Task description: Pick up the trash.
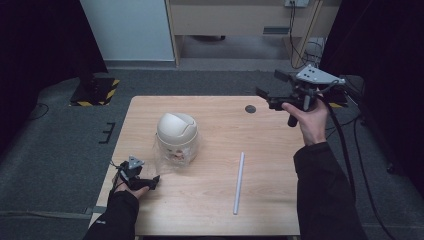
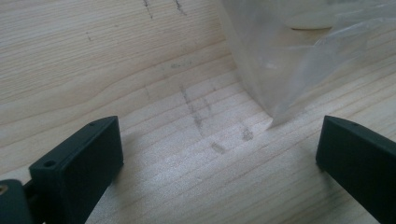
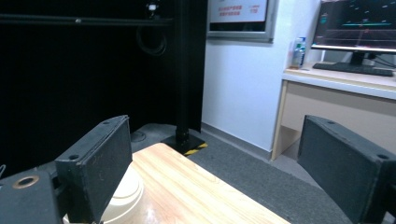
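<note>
A small cream bin with a domed swing lid [image 1: 176, 127] stands left of the table's middle, wrapped in a clear plastic bag [image 1: 172, 157]. My left gripper [image 1: 154, 180] rests low at the front left, open, just short of the bag. In the left gripper view its jaws [image 2: 217, 126] stand wide apart over bare wood, and the bag's corner [image 2: 280, 65] hangs close to the right jaw without touching it. My right gripper [image 1: 268, 84] is held up over the far right of the table, open and empty [image 3: 215, 123]. The bin's lid [image 3: 123, 196] peeks out behind its left jaw.
A long white tube [image 1: 239, 182] lies on the wooden table [image 1: 210, 210] right of the middle, pointing front to back. A dark round hole [image 1: 250, 108] sits near the far edge. Beyond the table are grey carpet, a black stand base [image 1: 95, 90], and a desk [image 3: 345, 88] with a monitor.
</note>
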The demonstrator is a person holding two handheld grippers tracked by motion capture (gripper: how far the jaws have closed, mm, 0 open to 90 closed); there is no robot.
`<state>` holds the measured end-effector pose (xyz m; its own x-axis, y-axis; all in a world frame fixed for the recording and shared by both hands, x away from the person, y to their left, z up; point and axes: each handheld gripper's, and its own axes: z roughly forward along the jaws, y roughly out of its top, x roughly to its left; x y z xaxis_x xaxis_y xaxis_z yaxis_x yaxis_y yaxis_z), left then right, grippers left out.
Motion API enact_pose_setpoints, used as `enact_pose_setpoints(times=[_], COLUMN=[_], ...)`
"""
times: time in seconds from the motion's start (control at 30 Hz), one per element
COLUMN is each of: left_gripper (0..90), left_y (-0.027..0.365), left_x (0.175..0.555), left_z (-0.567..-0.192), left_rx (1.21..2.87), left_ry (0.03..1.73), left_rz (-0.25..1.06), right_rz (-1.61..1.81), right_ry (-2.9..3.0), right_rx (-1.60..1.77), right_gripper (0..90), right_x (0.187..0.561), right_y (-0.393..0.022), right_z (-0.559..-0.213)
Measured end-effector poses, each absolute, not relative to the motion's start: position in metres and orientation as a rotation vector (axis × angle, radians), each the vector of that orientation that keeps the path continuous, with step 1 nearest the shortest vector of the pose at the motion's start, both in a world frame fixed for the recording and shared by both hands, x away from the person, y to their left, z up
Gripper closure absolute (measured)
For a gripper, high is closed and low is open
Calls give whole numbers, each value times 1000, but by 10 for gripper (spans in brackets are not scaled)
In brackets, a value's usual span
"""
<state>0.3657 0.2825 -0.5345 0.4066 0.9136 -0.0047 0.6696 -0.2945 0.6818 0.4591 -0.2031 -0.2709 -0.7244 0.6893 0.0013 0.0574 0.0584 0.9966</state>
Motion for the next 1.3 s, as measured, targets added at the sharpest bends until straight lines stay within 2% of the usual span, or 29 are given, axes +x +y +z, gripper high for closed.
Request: enact_pose_setpoints(times=[0.73,1.3], left_gripper=[0,4], left_y=[283,284], left_x=[365,366], left_z=[-535,-534], left_rx=[2060,2055], left_ry=[1335,1342], left_rz=[521,509], right_rz=[1713,1689], right_ry=[2097,2312], right_rx=[641,557], right_gripper=[110,146], right_x=[495,505], right_y=[-97,-42], right_z=[-298,-345])
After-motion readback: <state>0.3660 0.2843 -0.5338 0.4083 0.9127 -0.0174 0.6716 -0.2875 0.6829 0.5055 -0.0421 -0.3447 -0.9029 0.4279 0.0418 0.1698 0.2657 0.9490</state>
